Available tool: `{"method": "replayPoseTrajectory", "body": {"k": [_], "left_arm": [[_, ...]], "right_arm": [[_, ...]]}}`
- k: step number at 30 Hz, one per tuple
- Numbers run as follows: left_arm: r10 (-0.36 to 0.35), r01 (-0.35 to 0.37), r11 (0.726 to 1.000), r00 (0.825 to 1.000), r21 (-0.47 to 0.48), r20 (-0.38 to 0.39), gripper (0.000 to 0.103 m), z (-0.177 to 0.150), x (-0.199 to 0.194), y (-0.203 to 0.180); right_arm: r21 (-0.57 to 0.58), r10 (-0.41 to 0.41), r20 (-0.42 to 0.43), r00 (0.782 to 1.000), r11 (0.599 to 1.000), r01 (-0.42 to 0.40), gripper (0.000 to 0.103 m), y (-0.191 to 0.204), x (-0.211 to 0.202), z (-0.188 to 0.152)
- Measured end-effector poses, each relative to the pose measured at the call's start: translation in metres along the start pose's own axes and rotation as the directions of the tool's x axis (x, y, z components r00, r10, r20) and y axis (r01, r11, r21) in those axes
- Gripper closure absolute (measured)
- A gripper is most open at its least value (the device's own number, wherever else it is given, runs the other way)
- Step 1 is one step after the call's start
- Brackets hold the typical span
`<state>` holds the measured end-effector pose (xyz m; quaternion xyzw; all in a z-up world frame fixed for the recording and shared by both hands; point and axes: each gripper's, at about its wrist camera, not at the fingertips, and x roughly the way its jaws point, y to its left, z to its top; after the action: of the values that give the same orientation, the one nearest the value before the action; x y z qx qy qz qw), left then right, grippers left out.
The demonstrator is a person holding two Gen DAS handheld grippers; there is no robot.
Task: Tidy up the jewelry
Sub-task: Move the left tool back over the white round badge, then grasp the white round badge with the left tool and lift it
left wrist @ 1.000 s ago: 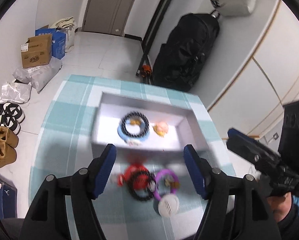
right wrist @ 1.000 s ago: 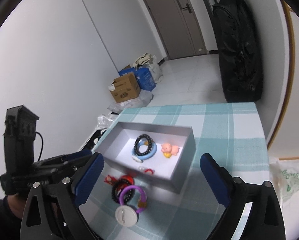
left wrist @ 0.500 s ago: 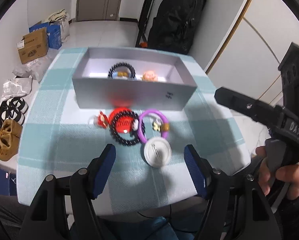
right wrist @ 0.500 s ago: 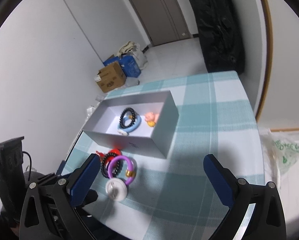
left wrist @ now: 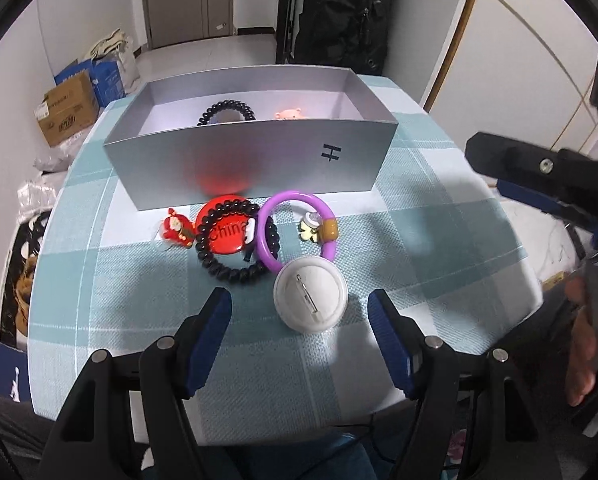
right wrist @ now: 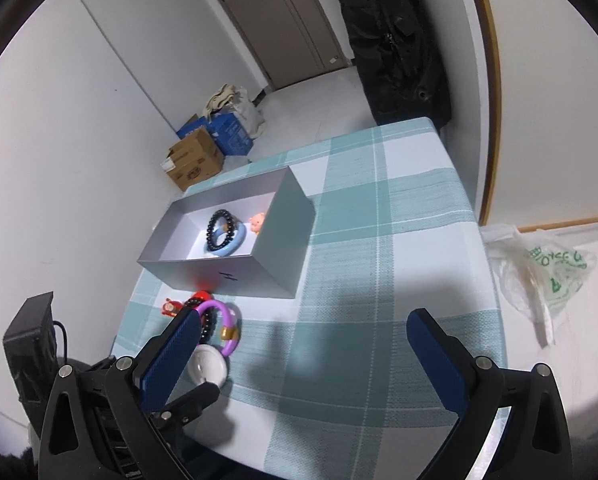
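A grey open box (left wrist: 251, 160) (right wrist: 259, 272) stands on the checked table and holds a black bead bracelet (left wrist: 226, 112) (right wrist: 221, 229), a blue ring (right wrist: 231, 245) and a pink pig charm (left wrist: 289, 114) (right wrist: 257, 222). In front of it lie a red figure (left wrist: 175, 232), a red badge (left wrist: 227, 232) under a black spiral tie (left wrist: 235, 266), a purple ring (left wrist: 299, 232) (right wrist: 225, 320) and a white badge (left wrist: 310, 295) (right wrist: 209, 366). My left gripper (left wrist: 301, 304) is open, just in front of the white badge. My right gripper (right wrist: 305, 330) is open and empty over the table.
The table's near edge (left wrist: 299, 420) is close below my left gripper. The right gripper shows in the left wrist view (left wrist: 539, 184) at the right edge. Cardboard boxes (left wrist: 67, 114), bags and a black bag (left wrist: 343, 12) stand on the floor. A plastic bag (right wrist: 539, 280) lies right of the table.
My left gripper has pulled back from above the box to low over the loose items by the table's near edge. My right gripper has drawn back and to the right.
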<state>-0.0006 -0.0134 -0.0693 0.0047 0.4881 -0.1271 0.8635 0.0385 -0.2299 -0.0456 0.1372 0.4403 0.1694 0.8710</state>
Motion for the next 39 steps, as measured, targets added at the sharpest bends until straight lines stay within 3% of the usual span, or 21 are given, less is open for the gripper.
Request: {"method": "replayPoseTrajectory", "body": {"k": [3,6,9,24,39], "left_arm": [[0.011,-0.011,1.000,1.000,0.015,-0.001,0.038,0.000,0.004,-0.001],[-0.007,0.007,0.999,1.000,0.037,-0.004,0.057,-0.002,0.003,-0.006],[0.016,-0.016,0.998,1.000,0.068,0.004,0.068,-0.003,0.002,-0.010],[-0.038,0.038,0.999,0.999,0.033,-0.004,0.068,0.003,-0.001,-0.010],[-0.088,0.100,0.990,0.989,-0.101,0.118,0.068,0.018,-0.031,0.022]], "right_arm": [[-0.010,-0.019,0.000,1.000,1.000,0.019,0.000,0.001,0.000,0.000],[-0.021,-0.038,0.001,0.999,0.999,0.038,0.000,0.002,0.001,0.000],[-0.028,-0.050,0.002,0.999,0.998,0.050,0.000,0.002,0.002,0.001],[-0.081,-0.090,0.019,0.996,0.992,0.092,0.000,0.009,0.002,0.004],[-0.115,-0.091,-0.008,0.996,0.989,0.089,0.000,0.021,0.016,0.004]]}}
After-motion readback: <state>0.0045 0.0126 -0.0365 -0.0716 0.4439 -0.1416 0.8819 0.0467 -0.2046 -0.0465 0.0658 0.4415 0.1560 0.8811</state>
